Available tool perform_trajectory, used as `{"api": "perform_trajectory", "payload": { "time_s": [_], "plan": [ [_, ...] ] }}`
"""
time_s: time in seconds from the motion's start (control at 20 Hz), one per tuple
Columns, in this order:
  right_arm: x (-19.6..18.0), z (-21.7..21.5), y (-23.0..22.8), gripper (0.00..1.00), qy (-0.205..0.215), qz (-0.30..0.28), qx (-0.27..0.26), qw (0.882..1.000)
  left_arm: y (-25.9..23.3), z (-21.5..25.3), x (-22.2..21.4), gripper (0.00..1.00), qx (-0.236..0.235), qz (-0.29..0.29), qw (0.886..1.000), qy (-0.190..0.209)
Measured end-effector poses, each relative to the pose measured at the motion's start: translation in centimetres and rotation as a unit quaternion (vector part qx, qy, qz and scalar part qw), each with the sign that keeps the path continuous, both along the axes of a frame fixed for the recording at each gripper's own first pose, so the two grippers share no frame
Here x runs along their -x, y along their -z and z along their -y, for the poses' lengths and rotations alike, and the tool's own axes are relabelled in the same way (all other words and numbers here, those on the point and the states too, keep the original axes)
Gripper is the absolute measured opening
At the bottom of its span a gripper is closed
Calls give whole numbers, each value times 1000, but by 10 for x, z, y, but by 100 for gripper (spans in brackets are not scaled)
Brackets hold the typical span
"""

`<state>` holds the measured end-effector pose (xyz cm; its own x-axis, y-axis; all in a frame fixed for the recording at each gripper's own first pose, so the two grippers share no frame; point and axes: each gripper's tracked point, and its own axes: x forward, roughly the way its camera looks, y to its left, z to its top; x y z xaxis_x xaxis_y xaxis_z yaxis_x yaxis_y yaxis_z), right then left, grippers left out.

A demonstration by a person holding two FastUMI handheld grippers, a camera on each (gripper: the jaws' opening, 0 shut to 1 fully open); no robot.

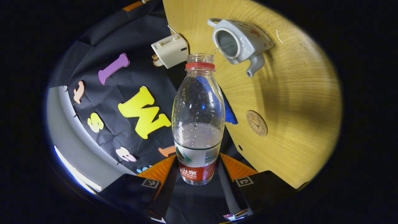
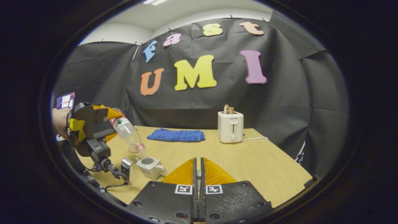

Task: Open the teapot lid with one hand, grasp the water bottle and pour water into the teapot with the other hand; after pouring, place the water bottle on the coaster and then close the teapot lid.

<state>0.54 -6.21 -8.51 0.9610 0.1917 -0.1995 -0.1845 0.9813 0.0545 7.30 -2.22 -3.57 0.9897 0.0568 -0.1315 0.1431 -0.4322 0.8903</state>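
above the wooden table (image 2: 248, 161), the left gripper (image 1: 199, 174) clamps both fingers on the water bottle (image 1: 198, 124), tipped neck-down over the open teapot (image 1: 239, 42), a thin stream running in. right gripper (image 2: 198, 174) has its fingers pressed together, holding nothing visible. coaster (image 1: 256, 123) lies beside the teapot, well apart.

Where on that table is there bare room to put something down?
The widest bare patch of table lies in front of the toaster, running to the right edge. Another lies between the blue towel and the teapot. Around the teapot it is crowded: the left tool tilts the water bottle over it.
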Motion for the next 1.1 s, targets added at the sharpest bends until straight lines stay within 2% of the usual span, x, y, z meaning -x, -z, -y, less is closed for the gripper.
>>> {"api": "perform_trajectory", "payload": {
  "time_s": [0.05, 0.1, 0.15, 0.55, 0.75, 0.8, 0.85, 1.1],
  "plan": [
    [1, 0, 0, 1, -1, 0, 0, 1000, -1, 0, 0, 73, -2, 0, 1000, -1],
    [0, 0, 0, 1, -1, 0, 0, 1000, -1, 1, 1, 77, -4, 0, 1000, 1],
    [0, 1, 0, 1, -1, 0, 0, 1000, -2, 2, 1, 73, -5, 1, 1000, 1],
    [1, 1, -3, 0, 1, 3, 0, 1000, -5, 5, 2, 73, -1, 6, 1000, 9],
    [1, 0, -4, 1, 1, 3, 0, 1000, -3, 5, 2, 73, 17, 5, 1000, 10],
    [1, 1, -3, 1, 1, 3, -1, 1000, -1, 1, 2, 76, 25, 2, 1000, 5],
    [1, 1, -4, 1, 1, 3, -2, 1000, 2, -2, 2, 72, 40, -3, 999, 1],
    [1, 0, -6, 1, 3, 3, -5, 1000, 26, -18, 12, 72, 168, -23, 985, -35]
  ]
}}
